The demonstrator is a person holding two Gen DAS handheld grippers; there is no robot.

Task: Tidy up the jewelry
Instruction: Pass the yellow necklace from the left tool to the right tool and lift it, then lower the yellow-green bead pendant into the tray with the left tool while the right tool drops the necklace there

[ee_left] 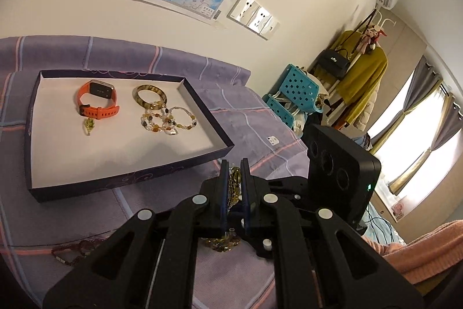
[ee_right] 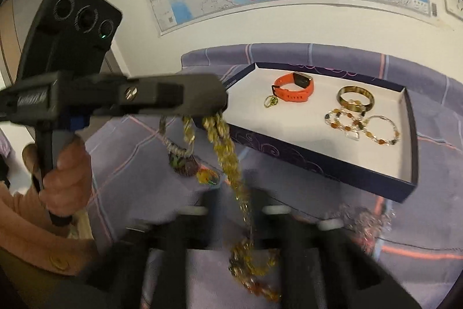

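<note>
My left gripper is shut on a yellow-amber bead necklace, held above the purple bedspread just right of the tray's near corner. In the right wrist view that gripper shows from the side, with the necklace hanging down in a long strand. The dark tray with a white floor holds an orange watch, a brown bangle, beaded bracelets and a small green-gold pendant. My right gripper is blurred at the bottom edge; its fingers are not clear.
A dark red bead bracelet lies on the bedspread near the tray's front. A pale pink-clear bracelet lies by the tray's near corner. A map hangs on the wall. A teal basket and a clothes rack stand at the right.
</note>
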